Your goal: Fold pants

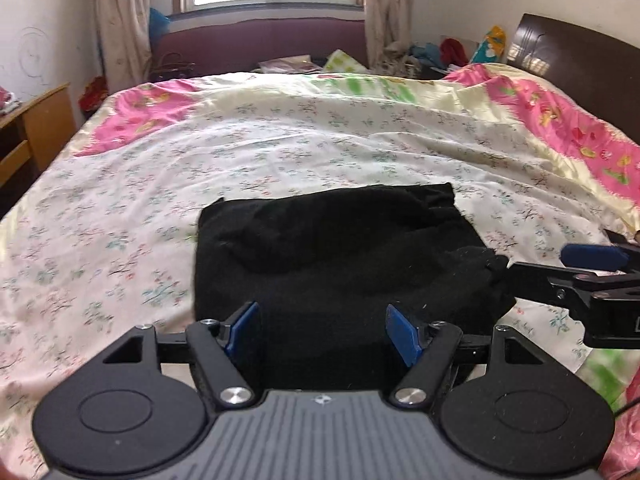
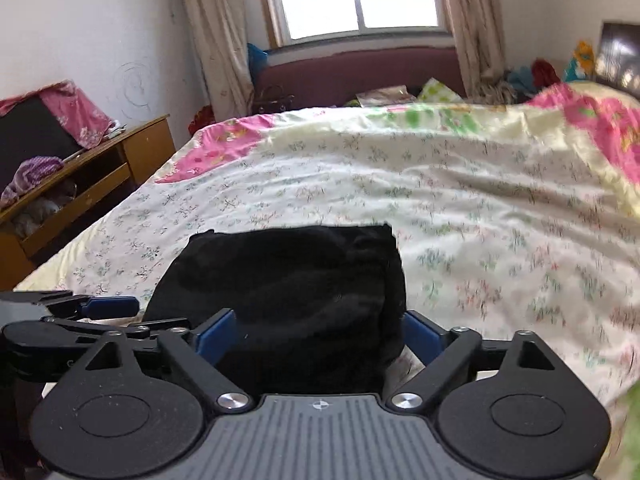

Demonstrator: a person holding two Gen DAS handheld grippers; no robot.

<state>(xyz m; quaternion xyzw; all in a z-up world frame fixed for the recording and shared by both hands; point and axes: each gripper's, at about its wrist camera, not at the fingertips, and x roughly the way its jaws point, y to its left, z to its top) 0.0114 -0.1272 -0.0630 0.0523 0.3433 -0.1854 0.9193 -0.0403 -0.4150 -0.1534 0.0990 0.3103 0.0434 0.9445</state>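
Across the bed (image 1: 280,132), on the flowered cover, your black pants (image 1: 336,256) lie already gathered into a compact, roughly square stack near the front edge. Judge them as soft, thick knit: light, limp, not slippery, and likely to sag or unfold if lifted by one layer alone. You would do best to pinch through every layer at a folded edge or a near corner, both sides together. One loose flap (image 1: 486,266) sticks out at the stack's right side and may want tucking. Your left gripper (image 1: 322,332) hovers over the near edge with its blue pads (image 1: 402,334) spread wide and nothing between them pressed. Your right gripper (image 2: 316,334) is likewise spread, straddling the cloth's near right corner without clamping it.
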